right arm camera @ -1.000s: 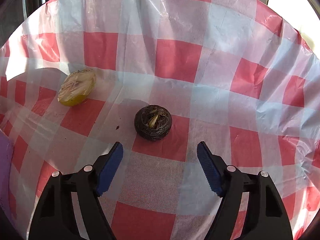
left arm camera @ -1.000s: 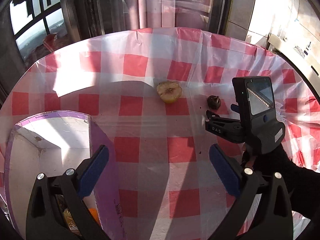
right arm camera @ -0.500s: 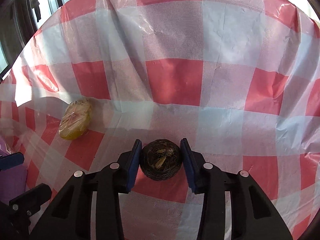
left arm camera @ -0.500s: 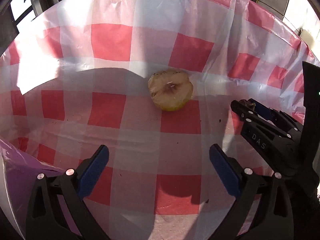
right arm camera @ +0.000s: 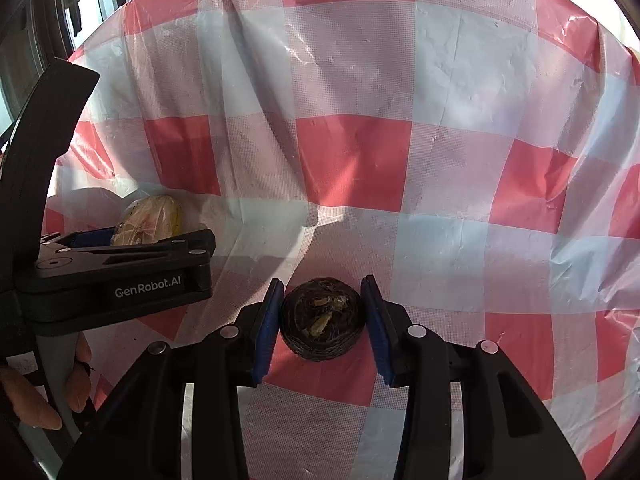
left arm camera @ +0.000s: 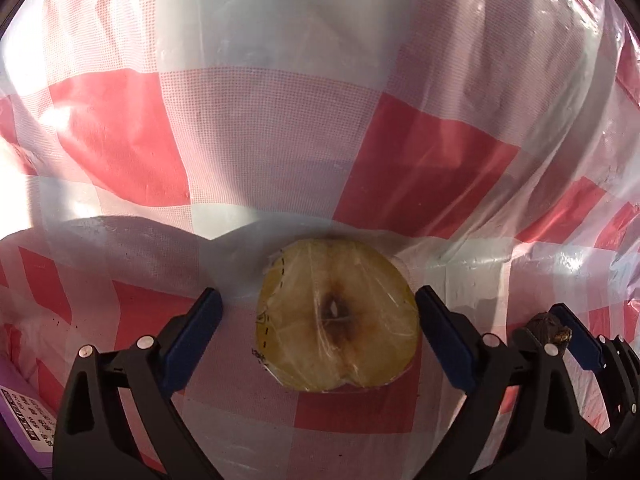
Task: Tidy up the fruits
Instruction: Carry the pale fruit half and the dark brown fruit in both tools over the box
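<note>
A halved yellow fruit wrapped in film (left arm camera: 338, 318) lies cut side up on the red-and-white checked tablecloth (left arm camera: 280, 140). My left gripper (left arm camera: 316, 320) is open, its blue pads on either side of the fruit, with a gap on the left. A small dark round fruit (right arm camera: 323, 323) sits between the blue pads of my right gripper (right arm camera: 322, 328), which is shut on it. The dark fruit also shows in the left wrist view (left arm camera: 548, 328), and the halved fruit in the right wrist view (right arm camera: 150, 218).
A purple box edge (left arm camera: 24, 412) shows at the lower left of the left wrist view. The left gripper's body (right arm camera: 116, 276) stands close to the left of the right gripper. The tablecloth drapes over the far table edge.
My left gripper has moved forward until its pads flank the halved fruit. My right gripper closed on the dark fruit earlier and still holds it in place.
</note>
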Demonstrator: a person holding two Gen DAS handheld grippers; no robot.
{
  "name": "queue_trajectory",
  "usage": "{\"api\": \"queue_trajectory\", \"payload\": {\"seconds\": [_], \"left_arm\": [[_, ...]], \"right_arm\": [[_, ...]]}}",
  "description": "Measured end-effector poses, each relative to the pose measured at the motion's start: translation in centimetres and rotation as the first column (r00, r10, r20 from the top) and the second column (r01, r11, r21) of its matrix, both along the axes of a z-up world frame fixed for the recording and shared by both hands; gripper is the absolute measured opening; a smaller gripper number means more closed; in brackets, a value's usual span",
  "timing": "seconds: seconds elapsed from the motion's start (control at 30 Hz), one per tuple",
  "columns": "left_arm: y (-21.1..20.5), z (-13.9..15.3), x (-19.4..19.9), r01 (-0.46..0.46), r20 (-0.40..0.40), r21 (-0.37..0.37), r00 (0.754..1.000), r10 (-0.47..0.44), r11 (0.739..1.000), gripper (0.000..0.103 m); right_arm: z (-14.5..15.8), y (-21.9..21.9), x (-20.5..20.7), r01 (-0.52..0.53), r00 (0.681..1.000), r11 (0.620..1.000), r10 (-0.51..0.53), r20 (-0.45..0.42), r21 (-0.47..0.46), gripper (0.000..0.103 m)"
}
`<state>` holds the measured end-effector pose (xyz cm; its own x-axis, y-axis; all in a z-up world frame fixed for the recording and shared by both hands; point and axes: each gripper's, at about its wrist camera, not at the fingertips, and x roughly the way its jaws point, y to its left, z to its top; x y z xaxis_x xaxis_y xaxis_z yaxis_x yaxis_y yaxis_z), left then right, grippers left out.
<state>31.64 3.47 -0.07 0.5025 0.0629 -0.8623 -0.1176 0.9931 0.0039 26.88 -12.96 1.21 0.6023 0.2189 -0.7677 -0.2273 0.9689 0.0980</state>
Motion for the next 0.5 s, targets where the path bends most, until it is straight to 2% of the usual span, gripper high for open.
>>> {"api": "queue_trajectory", "payload": {"seconds": [0.03,0.1,0.17,0.3,0.5], "left_arm": [[0.0,0.2,-0.4,0.011,0.012,0.002,1.000,-0.011,1.000,0.074],[-0.2,0.6,-1.1,0.051,0.018,0.002,0.999,-0.051,0.999,0.061],[0.2,0.7,-1.5,0.068,0.019,-0.023,0.998,-0.068,0.997,0.060],[0.0,0.8,-4.3,0.110,0.010,-0.008,0.994,-0.110,0.994,0.060],[0.3,0.9,-7.8,0.110,-0.004,-0.031,0.994,-0.110,0.993,0.060]], "right_arm": [[0.0,0.0,0.0,0.000,1.000,1.000,0.000,0.000,0.000,0.041],[0.0,0.0,0.0,0.000,1.000,1.000,0.000,0.000,0.000,0.041],[0.0,0.0,0.0,0.000,1.000,1.000,0.000,0.000,-0.001,0.041],[0.0,0.0,0.0,-0.003,1.000,1.000,0.003,0.001,-0.008,0.041],[0.1,0.5,-0.1,-0.004,1.000,0.999,0.004,0.003,-0.037,0.041]]}}
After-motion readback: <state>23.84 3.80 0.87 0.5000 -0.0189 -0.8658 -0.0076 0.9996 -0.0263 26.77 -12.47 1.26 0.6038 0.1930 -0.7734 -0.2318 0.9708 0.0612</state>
